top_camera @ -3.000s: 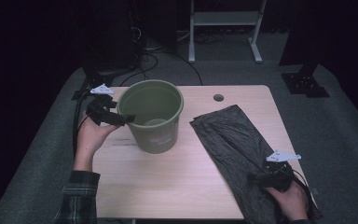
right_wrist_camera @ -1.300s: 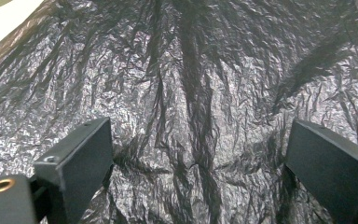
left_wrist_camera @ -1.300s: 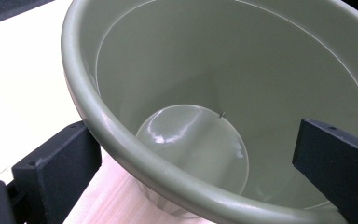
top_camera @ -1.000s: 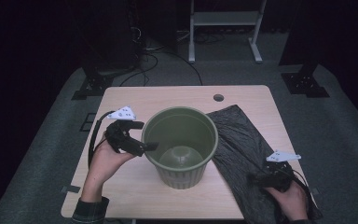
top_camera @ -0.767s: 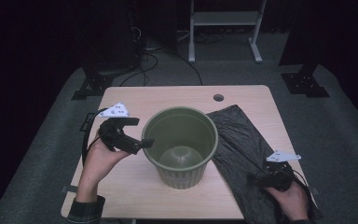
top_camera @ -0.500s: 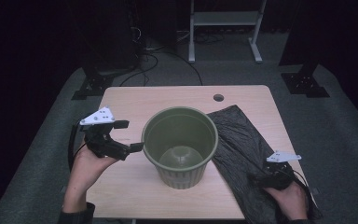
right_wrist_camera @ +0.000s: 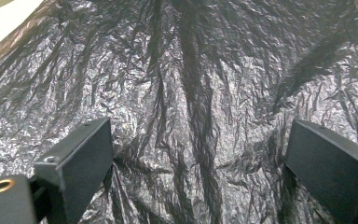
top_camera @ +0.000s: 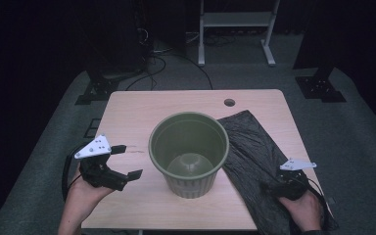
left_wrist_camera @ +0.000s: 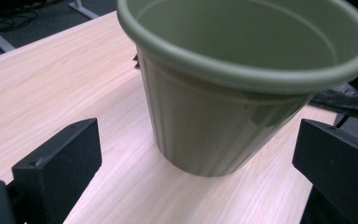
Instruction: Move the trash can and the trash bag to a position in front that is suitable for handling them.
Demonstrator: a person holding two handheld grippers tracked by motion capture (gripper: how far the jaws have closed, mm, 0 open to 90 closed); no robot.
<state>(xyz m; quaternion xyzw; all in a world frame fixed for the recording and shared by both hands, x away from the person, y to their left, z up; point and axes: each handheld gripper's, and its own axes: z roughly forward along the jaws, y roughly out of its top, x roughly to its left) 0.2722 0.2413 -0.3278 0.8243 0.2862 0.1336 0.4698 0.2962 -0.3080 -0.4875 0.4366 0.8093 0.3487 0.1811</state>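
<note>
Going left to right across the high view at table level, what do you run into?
Left tool, jaws open → green bucket, upright on the table → black plastic bag, lying flat beside the bucket → right tool, over the bag's near end.

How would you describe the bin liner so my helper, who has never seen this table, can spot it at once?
Start at the light wooden table and find the green bucket standing near its middle. Just to the bucket's right, flat on the tabletop and running to the near edge under the right gripper, lies the black plastic bag. It is the one crinkled, glossy black sheet there.
</note>
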